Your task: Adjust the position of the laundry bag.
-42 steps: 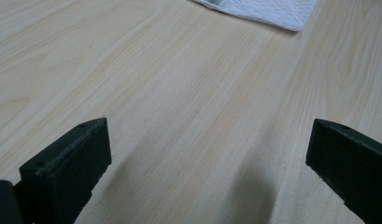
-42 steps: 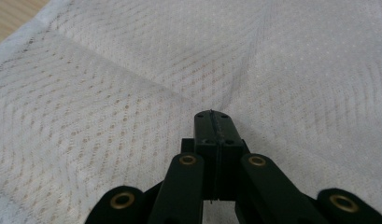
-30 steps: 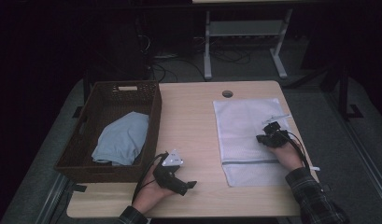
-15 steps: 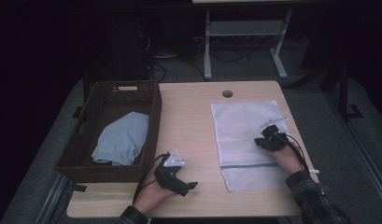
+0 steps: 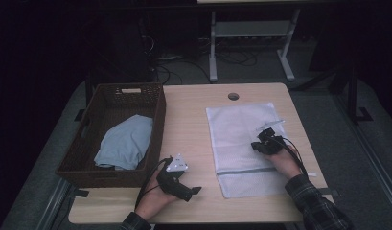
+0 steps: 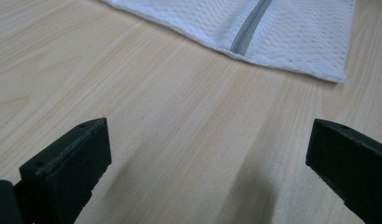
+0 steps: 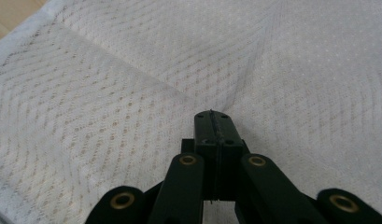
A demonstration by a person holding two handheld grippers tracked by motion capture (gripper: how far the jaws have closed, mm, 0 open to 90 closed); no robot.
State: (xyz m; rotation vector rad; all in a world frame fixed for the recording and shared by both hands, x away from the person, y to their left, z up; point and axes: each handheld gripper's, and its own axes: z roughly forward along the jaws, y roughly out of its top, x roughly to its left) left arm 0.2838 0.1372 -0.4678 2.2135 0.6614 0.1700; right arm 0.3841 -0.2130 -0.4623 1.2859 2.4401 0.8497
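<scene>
**Mesh bag being squared up before loading**

The counter (image 5: 193,115) carries everything here: a dark woven basket (image 5: 88,143) along its left side and a white mesh laundry bag (image 5: 234,129) lying flat on its right half, its grey zipper band (image 5: 246,170) running across near the person's end. Judged from the layout, the step in hand is positioning or smoothing the bag so that it can be opened and filled.

The basket holds one thing, a crumpled light-blue cloth (image 5: 124,142), lying loose toward its near end. The mesh bag looks flat and, as far as can be told, has nothing in it (its zipper appears closed, though the pull is too small to make out).

The right tool (image 5: 261,143) sits on the bag's right part with its jaws fully together; in the right gripper view the closed tips (image 7: 212,122) meet over the mesh, and faint creases fan out from them, so it may be pinching or pressing a little fabric; I cannot tell which. The left tool (image 5: 184,188) rests low on bare counter, near the basket's front corner, jaws spread wide and holding nothing.

The next move probably calls for finding the zipper pull and steadying the bag with the other tool.
</scene>
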